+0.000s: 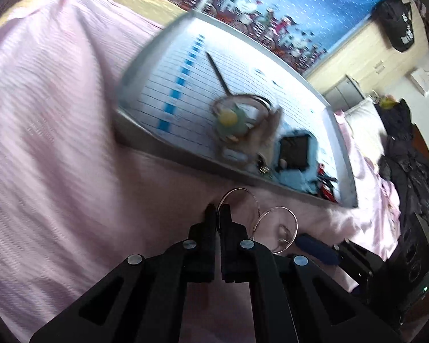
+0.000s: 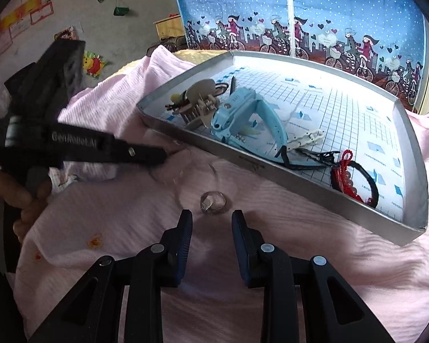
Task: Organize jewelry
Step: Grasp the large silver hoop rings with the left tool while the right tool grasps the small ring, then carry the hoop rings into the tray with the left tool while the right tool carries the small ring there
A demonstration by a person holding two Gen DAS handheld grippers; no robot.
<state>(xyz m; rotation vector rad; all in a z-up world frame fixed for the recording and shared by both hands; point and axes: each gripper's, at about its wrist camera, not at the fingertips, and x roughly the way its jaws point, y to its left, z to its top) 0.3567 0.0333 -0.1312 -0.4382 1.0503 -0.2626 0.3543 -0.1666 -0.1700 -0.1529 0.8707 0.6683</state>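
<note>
My left gripper [image 1: 218, 210] is shut on a thin silver hoop earring [image 1: 238, 197], and a second hoop [image 1: 277, 224] dangles beside it just above the pink blanket [image 1: 57, 143]. It hovers short of the silver tray [image 1: 163, 143], whose contents are blurred here. In the right wrist view my right gripper [image 2: 212, 215] stands open low over the blanket, with a small clear ring [image 2: 213, 202] lying just beyond its fingertips. The tray [image 2: 271, 171] holds a light blue watch [image 2: 243, 114], a hair claw clip [image 2: 197, 105], a white chain [image 2: 306, 138] and a red-and-black bracelet [image 2: 354, 177]. The left gripper [image 2: 163, 155] shows at the left, near the tray's front edge.
A hand [image 2: 3, 200] holds the left gripper's handle. The tray rests tilted on the rumpled pink blanket [image 2: 271, 271]. A blue patterned curtain [image 2: 300, 14] hangs behind it. Dark clothes [image 1: 409, 165] and a black case [image 1: 414, 260] lie to the right.
</note>
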